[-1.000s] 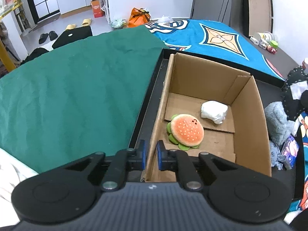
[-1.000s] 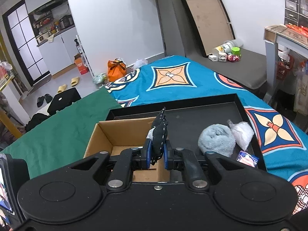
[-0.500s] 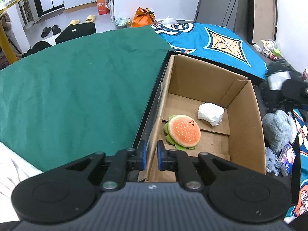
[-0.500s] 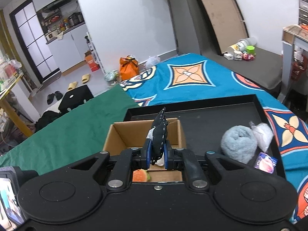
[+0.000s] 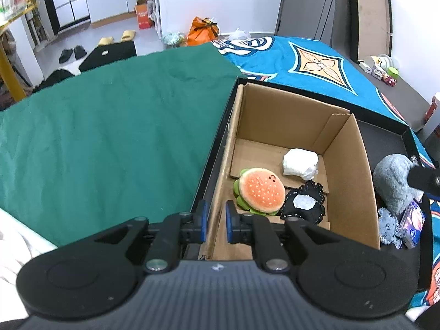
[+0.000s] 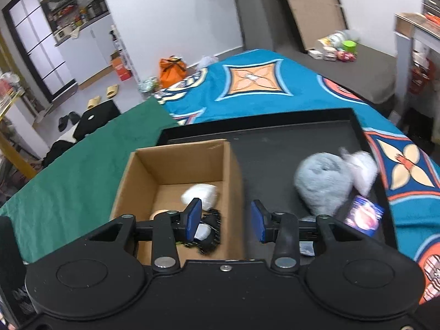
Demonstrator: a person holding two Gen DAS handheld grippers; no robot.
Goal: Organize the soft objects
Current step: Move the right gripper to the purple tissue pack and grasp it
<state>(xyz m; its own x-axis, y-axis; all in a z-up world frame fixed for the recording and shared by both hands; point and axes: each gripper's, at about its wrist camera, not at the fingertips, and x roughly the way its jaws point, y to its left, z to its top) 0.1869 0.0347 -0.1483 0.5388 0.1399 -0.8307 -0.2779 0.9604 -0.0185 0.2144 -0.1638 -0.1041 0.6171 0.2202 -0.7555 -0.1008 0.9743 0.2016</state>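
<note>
The black pouch (image 5: 304, 205) lies in the box (image 5: 349, 181), touching the burger (image 5: 260, 191) on its 3 o'clock side, with the white wad (image 5: 300, 162) just beyond at 12; three soft things are in, and I judge the grey plush (image 6: 323, 181) on the tray (image 6: 275, 148) comes next; the right gripper (image 6: 227, 220) is spread wide and empty, its left finger over the box and its right one outside the wall, so a careless swing toward 2 o'clock could catch that wall and drag the box; the left gripper (image 5: 214, 224) pinches the near box wall, which ought to steady it, though cardboard may buckle or slip; the plush sits touching a clear bag (image 6: 361, 169) and a small packet (image 6: 364, 216), so a loose grab might snag those too.
</note>
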